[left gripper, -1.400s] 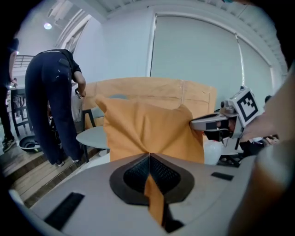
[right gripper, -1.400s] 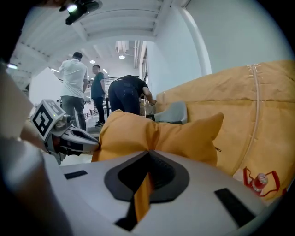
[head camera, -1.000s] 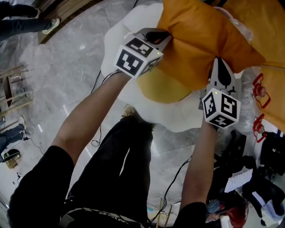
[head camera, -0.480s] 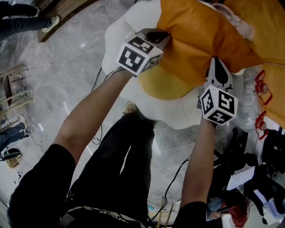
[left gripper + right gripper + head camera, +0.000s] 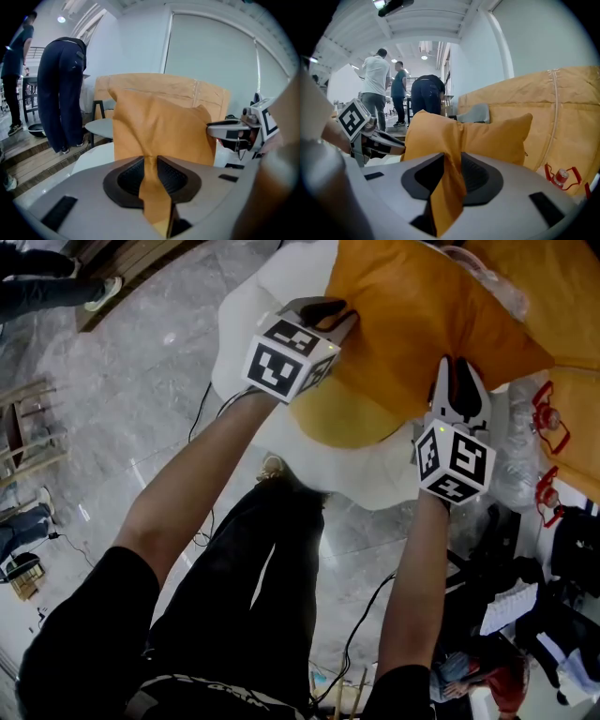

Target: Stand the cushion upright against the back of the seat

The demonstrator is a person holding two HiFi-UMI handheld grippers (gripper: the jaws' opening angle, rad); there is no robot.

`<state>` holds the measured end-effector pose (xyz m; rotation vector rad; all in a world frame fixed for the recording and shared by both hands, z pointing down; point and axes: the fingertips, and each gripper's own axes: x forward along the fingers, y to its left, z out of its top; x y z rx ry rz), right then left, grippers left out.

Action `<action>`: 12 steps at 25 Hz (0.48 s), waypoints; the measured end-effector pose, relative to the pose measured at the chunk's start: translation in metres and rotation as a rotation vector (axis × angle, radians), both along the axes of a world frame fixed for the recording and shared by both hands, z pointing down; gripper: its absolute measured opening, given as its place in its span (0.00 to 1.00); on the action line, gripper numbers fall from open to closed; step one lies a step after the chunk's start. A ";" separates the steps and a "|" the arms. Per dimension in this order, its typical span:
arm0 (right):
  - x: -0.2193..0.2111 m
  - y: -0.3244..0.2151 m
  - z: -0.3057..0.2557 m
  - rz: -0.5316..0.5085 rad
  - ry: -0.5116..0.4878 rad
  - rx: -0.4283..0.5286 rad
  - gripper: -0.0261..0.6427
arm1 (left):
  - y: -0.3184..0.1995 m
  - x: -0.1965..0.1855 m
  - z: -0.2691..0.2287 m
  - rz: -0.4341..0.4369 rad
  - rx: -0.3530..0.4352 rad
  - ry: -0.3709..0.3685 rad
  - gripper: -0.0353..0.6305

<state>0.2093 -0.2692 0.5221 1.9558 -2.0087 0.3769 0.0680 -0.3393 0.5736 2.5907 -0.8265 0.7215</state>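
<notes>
The left gripper view shows my left gripper (image 5: 150,159) with its jaws a little apart. They have just been opening, and a fold of the square orange fabric cushion (image 5: 159,122) lies loose in the narrow gap between the black ribbed pads (image 5: 129,176). It is the same in the right gripper view. My right gripper (image 5: 452,159) has also just been opening, and a flap of the same cushion hangs between its jaws, with a dark space beside the flap. So I judge that neither gripper is pressing on the cloth now.

In the head view, the deep creases that ran from both grippers across the cushion half a second ago are now smoother. This agrees with a release.

The cushion stands nearly upright on its lower edge. It is on the white rounded seat (image 5: 246,324), above the yellow round seat pad (image 5: 347,423). Behind it is the larger orange padded seat back (image 5: 206,93), which has a stitched seam. From the gripper views the cushion seems to lean on this back, but I cannot see the contact itself.

For the task, I think the placing is done or almost done. What is left is to draw both grippers straight back, so that the folds slide out. If a fold catches on a pad, the cushion could tip forward.
</notes>
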 end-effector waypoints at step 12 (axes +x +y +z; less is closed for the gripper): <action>-0.008 0.014 -0.021 0.024 -0.016 -0.001 0.26 | 0.016 -0.012 -0.023 -0.005 0.001 0.045 0.18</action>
